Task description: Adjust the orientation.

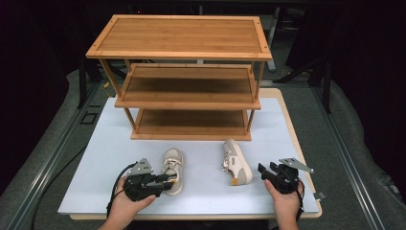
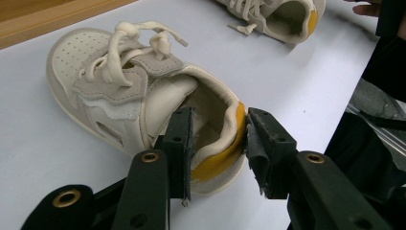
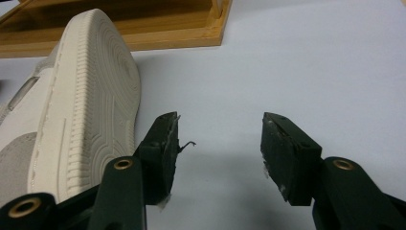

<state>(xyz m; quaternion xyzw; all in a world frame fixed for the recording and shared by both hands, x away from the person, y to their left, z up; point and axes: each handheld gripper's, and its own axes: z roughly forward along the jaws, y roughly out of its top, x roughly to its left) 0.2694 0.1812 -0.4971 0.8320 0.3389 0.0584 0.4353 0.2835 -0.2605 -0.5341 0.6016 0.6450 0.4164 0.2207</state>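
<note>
Left hand [image 1: 125,203] comes in at 7 o'clock, palm under the left gripper [image 1: 168,180], pointing toward 3. Its jaws straddle the heel of the upright shoe [image 2: 143,100]: one inside the opening, one outside the yellow heel patch, barely apart, not clearly clamped. Right hand [image 1: 286,201] at 5 o'clock; right gripper [image 3: 220,143] wide open, empty, just beside the tipped shoe [image 1: 235,163], sole facing it. Rack [image 1: 184,72] at 12, on the table [image 1: 95,158].
</note>
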